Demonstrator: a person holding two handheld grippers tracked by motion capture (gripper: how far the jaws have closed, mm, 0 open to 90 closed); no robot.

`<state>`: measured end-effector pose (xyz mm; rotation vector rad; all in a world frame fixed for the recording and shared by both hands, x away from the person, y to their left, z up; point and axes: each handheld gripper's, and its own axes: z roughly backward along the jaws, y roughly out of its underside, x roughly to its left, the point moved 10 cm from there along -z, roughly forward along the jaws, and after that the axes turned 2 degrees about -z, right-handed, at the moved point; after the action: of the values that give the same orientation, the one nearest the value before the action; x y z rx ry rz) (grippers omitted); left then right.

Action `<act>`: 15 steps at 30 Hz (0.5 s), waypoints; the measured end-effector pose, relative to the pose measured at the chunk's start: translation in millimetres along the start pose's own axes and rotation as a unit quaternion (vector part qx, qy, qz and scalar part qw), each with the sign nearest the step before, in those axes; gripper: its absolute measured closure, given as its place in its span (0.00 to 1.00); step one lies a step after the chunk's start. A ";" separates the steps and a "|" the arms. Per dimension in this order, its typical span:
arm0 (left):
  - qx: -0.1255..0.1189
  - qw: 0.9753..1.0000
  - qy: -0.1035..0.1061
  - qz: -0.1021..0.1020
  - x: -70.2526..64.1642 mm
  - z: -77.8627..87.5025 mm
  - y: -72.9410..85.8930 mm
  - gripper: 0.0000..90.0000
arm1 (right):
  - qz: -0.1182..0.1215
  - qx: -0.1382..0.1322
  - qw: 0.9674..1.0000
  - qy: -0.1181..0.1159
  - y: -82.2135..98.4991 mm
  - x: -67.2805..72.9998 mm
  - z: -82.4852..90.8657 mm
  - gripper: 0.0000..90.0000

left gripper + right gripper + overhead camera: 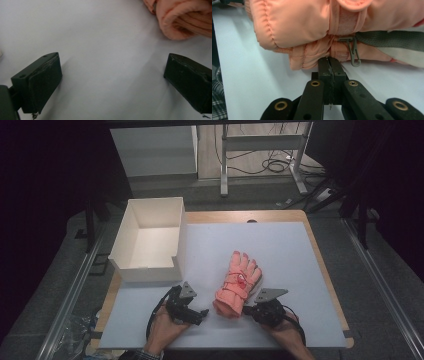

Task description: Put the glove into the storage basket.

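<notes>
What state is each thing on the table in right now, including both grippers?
Glove: lying flat on the mat, fingers pointing away, cuff toward the person.
Box: open on top, upright, nothing seen inside.
Left gripper: open, nothing between the jaws, beside the cuff.
Right gripper: shut, tips at the cuff's edge; grip on fabric unclear.

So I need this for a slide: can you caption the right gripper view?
Right gripper, jaws shut, tips at the cuff edge of a pink glove lying on the white table.

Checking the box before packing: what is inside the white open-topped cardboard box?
The white open-topped cardboard box shows a bare floor, with nothing inside; its near wall hides the floor strip just behind it.
</notes>
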<state>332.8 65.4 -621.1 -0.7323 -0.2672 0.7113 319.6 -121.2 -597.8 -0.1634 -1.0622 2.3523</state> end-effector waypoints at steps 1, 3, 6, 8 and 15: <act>0.001 1.000 0.002 -0.003 0.1 1.3 1.1 0.02 | 0.001 0.000 1.000 0.000 -0.7 0.4 -1.0 0.99; 0.003 1.000 0.002 -0.004 0.9 2.9 2.8 0.02 | 0.002 -0.001 1.000 -0.002 -3.3 2.3 -4.7 0.99; 0.003 1.000 0.003 -0.004 2.7 4.8 5.0 0.02 | 0.002 -0.003 1.000 -0.004 -6.3 4.3 -8.7 0.99; 0.001 1.000 0.005 -0.006 2.9 5.0 5.7 0.02 | 0.003 -0.003 1.000 -0.004 -8.8 5.7 -12.2 0.99; 0.001 1.000 0.005 -0.007 2.8 4.7 5.8 0.02 | 0.010 -0.002 1.000 -0.006 -18.2 10.6 -26.0 0.99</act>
<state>329.9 72.8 -621.7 -0.7316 -0.2617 0.6949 326.9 -88.6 -601.2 -0.1608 -1.0750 2.3726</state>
